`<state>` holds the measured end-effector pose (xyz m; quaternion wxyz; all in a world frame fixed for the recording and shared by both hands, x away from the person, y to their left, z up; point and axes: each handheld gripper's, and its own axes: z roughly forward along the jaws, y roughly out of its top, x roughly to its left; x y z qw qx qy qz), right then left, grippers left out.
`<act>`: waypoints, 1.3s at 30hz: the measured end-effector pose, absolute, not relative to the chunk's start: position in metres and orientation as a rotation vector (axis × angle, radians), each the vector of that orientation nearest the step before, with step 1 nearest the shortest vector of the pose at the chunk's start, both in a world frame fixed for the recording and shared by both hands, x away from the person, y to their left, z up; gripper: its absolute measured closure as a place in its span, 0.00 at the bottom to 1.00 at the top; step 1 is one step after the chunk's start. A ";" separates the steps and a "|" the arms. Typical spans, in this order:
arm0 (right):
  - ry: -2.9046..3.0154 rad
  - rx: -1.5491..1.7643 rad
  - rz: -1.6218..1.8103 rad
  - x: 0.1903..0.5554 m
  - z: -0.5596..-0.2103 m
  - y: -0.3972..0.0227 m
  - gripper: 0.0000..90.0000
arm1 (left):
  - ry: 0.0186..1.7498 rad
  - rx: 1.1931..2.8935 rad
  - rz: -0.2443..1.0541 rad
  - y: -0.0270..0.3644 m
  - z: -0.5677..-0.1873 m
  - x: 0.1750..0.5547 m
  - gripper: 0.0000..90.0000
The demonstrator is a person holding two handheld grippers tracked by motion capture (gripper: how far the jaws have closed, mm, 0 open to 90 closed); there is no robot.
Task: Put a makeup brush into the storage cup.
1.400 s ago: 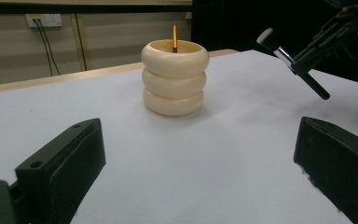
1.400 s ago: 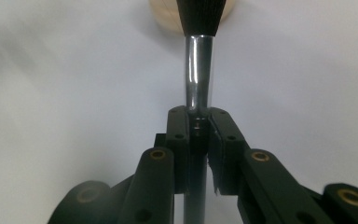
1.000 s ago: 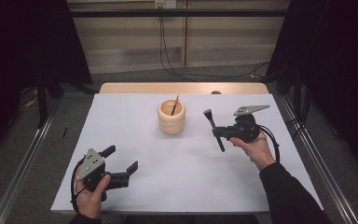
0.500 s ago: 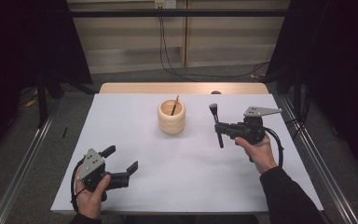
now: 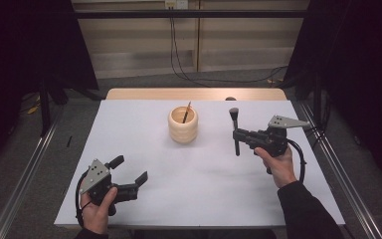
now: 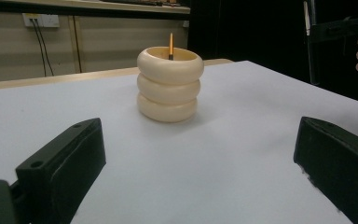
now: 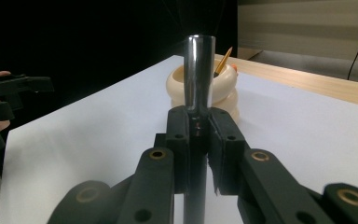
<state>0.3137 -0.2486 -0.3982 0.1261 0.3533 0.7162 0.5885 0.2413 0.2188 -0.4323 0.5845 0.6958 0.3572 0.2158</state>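
White table (image 5: pixel 199 189), wood edge, dark room. My right gripper (image 5: pixel 237 135) pinches a brush (image 5: pixel 235 130); my left gripper (image 5: pixel 129 172) spread.

Makeup brush (image 5: pixel 235 130), clamped in right gripper (image 5: pixel 238 134): shifted slightly rightward, farther from the ribbed holder (image 5: pixel 183 125), and stood more upright.

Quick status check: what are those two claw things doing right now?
Right gripper shut on makeup brush, held upright. Left gripper open, idle. Cream holder with pencil ahead; path clear.
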 end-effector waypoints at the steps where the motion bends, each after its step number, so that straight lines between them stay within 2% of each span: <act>1: 2.086 1.029 1.714 0.314 -0.398 -0.249 0.88 | 0.833 1.623 0.503 0.219 -0.432 0.241 0.02; 8: 2.064 1.048 1.733 0.311 -0.398 -0.254 0.88 | 0.851 1.639 0.517 0.219 -0.432 0.242 0.02; 22: 2.118 0.980 1.752 0.308 -0.399 -0.234 0.88 | 0.863 1.615 0.524 0.215 -0.425 0.244 0.02; 39: 2.165 0.912 1.787 0.302 -0.397 -0.213 0.88 | 0.784 1.645 0.492 0.195 -0.411 0.253 0.02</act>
